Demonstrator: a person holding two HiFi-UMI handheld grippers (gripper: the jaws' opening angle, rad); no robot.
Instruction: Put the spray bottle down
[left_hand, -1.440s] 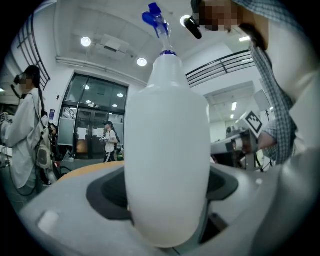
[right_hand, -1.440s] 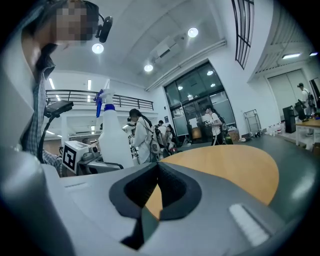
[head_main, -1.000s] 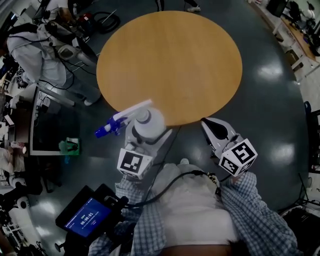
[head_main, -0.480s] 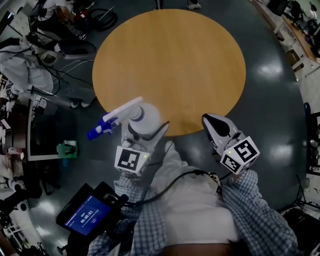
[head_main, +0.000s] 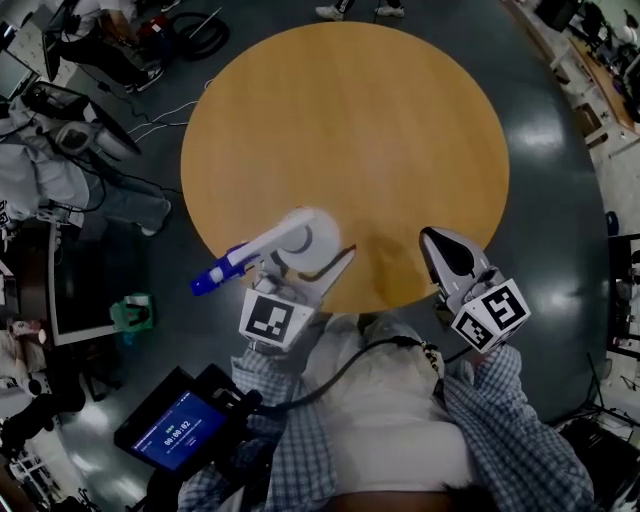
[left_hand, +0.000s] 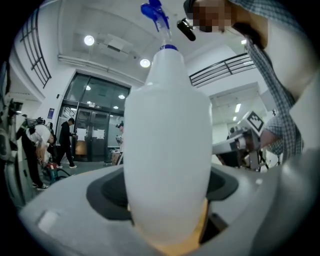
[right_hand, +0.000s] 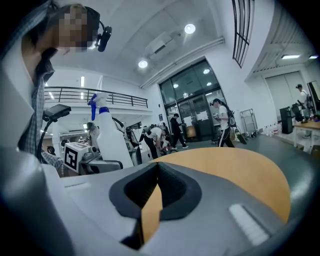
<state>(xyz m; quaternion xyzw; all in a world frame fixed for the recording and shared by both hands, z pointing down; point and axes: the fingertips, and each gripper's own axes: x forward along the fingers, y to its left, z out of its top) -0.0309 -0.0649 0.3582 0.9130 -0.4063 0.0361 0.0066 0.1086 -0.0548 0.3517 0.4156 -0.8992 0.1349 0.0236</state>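
Observation:
A white spray bottle (head_main: 312, 238) with a blue nozzle pointing left stands upright in my left gripper (head_main: 300, 262), just over the near edge of the round wooden table (head_main: 350, 120). In the left gripper view the bottle (left_hand: 167, 145) fills the space between the jaws, and the left gripper (left_hand: 167, 222) is shut on its body. My right gripper (head_main: 443, 250) hangs at the table's near right edge with its jaws closed together and nothing in them. From the right gripper view (right_hand: 156, 172) I see the bottle (right_hand: 110, 137) off to the left and the tabletop (right_hand: 235, 170) ahead.
A device with a blue screen (head_main: 180, 430) hangs at the person's left side, with a cable running to it. Desks, cables and seated people crowd the floor at the left (head_main: 60, 150). A green object (head_main: 130, 312) lies on the floor. Several people stand far off by glass doors (right_hand: 220, 125).
Both grippers have moved forward from the floor side onto the table's near edge. The bottle travelled with the left gripper, still gripped and upright.

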